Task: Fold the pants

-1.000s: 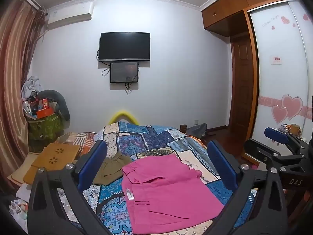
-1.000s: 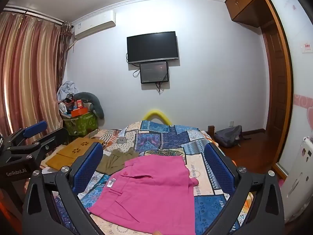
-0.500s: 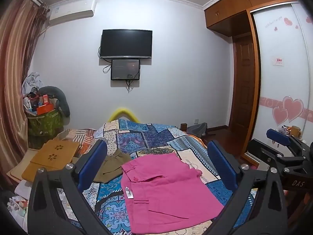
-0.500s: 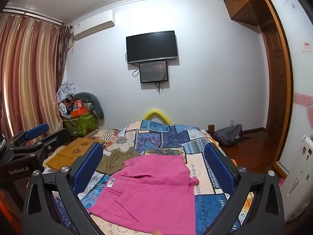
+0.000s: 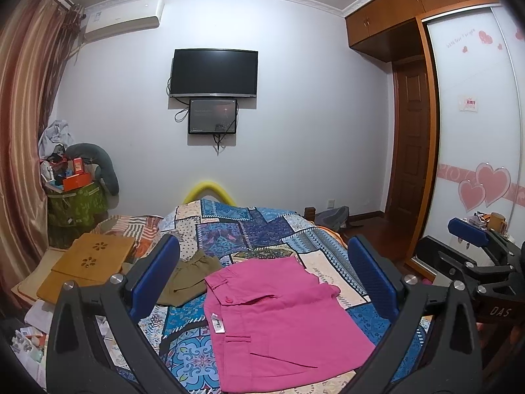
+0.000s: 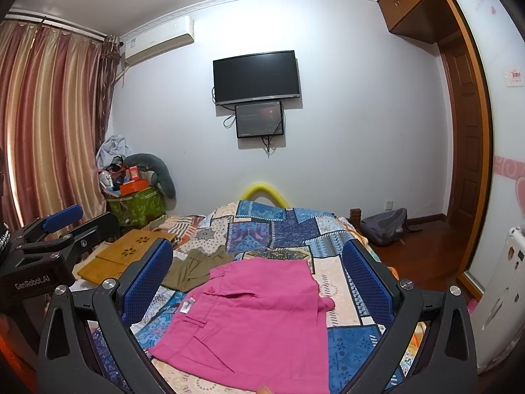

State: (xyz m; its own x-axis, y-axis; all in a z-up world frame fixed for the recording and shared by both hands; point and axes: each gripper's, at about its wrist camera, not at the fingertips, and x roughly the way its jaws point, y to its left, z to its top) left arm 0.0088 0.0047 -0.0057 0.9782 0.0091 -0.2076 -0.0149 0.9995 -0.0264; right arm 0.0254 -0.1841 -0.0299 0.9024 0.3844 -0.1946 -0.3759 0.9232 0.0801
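Two grippers are held above the bed – the left gripper (image 5: pixel 262 282) and the right gripper (image 6: pixel 259 279), both spread wide with nothing between the blue pads. One pair of pink pants (image 5: pixel 279 315) is laid flat on the patchwork bedspread (image 5: pixel 249 229), a white label showing at 9 o'clock. One olive garment (image 5: pixel 190 279) is seen just beside it, at 10 o'clock. Farther off – two wall screens, one television (image 6: pixel 256 77) above one smaller screen (image 6: pixel 259 119).
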